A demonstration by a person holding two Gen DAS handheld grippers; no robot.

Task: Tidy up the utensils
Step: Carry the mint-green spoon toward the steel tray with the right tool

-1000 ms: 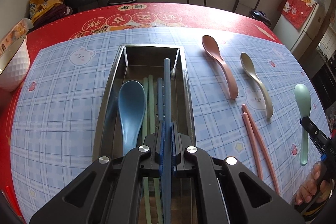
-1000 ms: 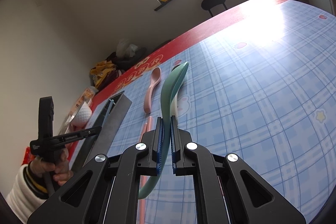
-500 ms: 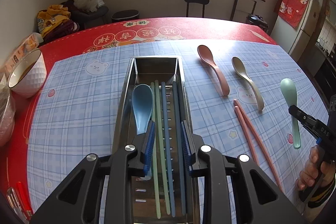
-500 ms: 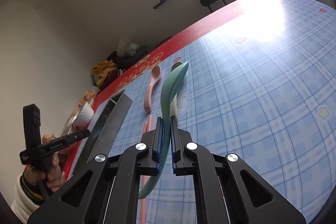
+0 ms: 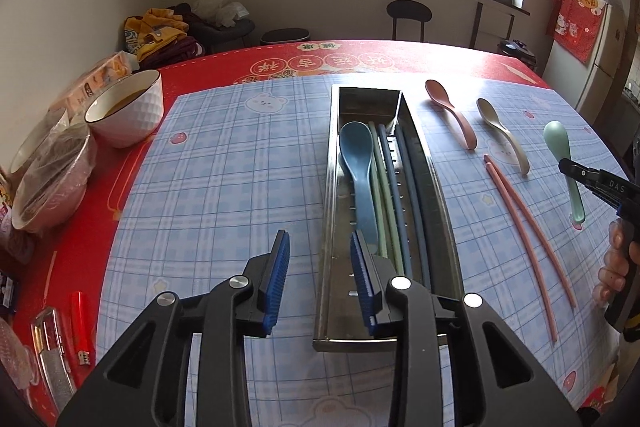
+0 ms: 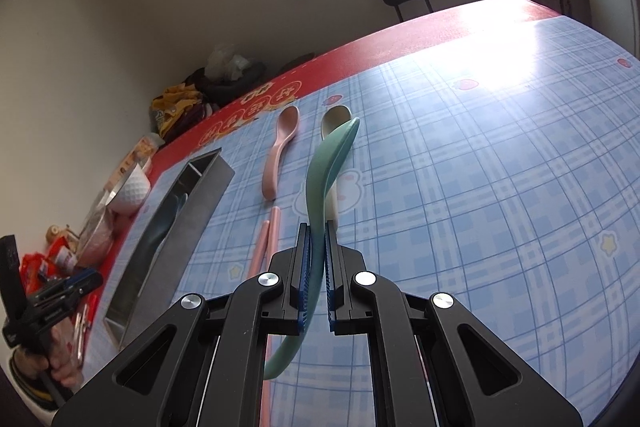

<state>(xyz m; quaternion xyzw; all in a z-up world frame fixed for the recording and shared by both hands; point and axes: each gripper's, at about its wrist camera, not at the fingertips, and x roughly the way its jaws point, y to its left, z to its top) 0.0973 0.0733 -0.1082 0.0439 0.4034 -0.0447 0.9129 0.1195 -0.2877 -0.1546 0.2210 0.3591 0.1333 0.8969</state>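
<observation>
Right tongs (image 6: 316, 279) clamped on the green spoon (image 6: 322, 187), gripping the handle about midway; bowl end sticks out ahead of the tips, handle tail hangs below and behind them. Spoon is off the bench (image 6: 500, 167), turned on edge, long axis along the tongs' pointing line, bowl toward the far window side.

Left tongs (image 5: 320, 279) empty, jaws have just been opening, nothing between them; the right pad sits over the near end of the metal tray (image 5: 332, 187), the left pad hangs over the bench just left of it.

Tray runs lengthwise away from the left tongs and holds 1 blue spoon (image 5: 356, 163) plus green and blue chopsticks (image 5: 394, 187). Right of the tray, between the 2 tongs: pink spoon (image 5: 450, 111), beige spoon (image 5: 502, 133), 2 pink chopsticks (image 5: 520, 227), all roughly parallel to the tray.

Risks, as judged:
- Grip is narrow on a curved handle, so the spoon could pivot or slip on the way across.
- Tray is narrow and already crowded; a spoon dropped crosswise would catch the rim or land on the chopsticks.
- The low tail could snag the pink chopsticks in passing.
- The left tongs sit over the tray's near end, so the 2 tongs could collide.
</observation>
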